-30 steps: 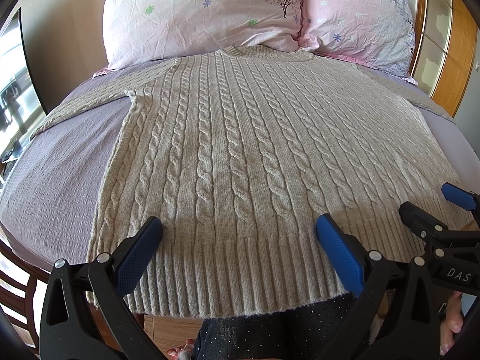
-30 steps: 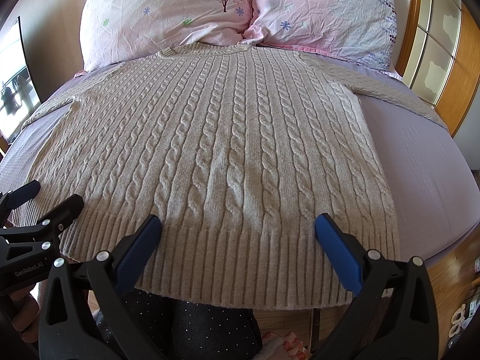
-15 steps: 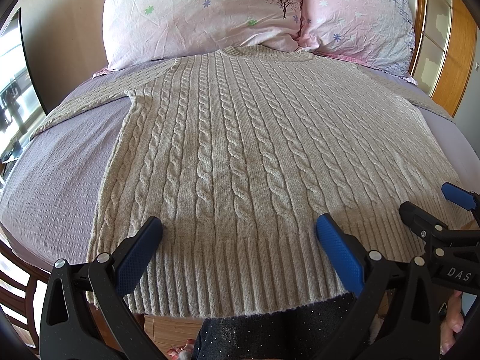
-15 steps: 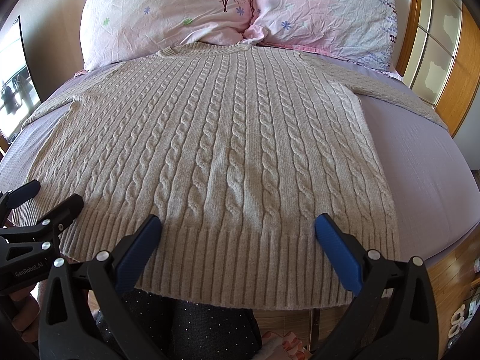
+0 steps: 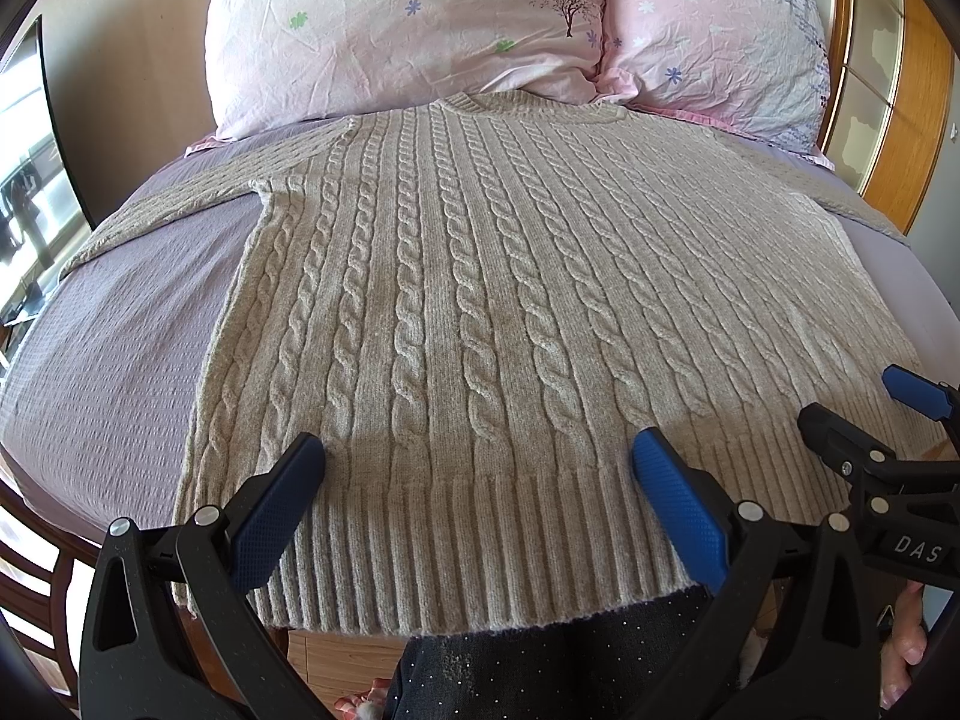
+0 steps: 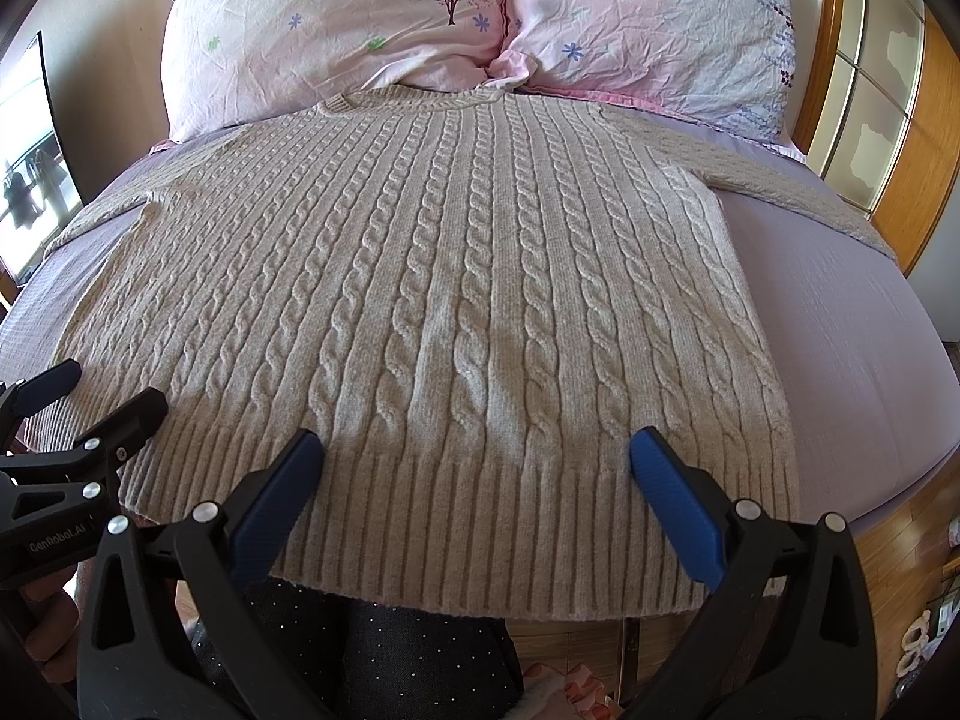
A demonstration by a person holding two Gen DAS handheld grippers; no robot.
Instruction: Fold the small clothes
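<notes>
A beige cable-knit sweater (image 5: pixel 492 300) lies flat and face up on the bed, collar toward the pillows, both sleeves spread sideways; it also shows in the right wrist view (image 6: pixel 432 300). Its ribbed hem (image 5: pixel 468 552) hangs over the near bed edge. My left gripper (image 5: pixel 480 462) is open and empty, just above the hem's left half. My right gripper (image 6: pixel 474 456) is open and empty above the hem's right half. Each gripper shows at the other view's edge: the right one (image 5: pixel 864 414), the left one (image 6: pixel 102 396).
Two pink floral pillows (image 5: pixel 408 30) (image 6: pixel 654 18) stand at the bed's head. The lilac bedsheet (image 5: pixel 114 330) shows on both sides of the sweater. A wooden headboard frame (image 6: pixel 900 138) is at the right. The person's dark trousers (image 5: pixel 540 666) are below the hem.
</notes>
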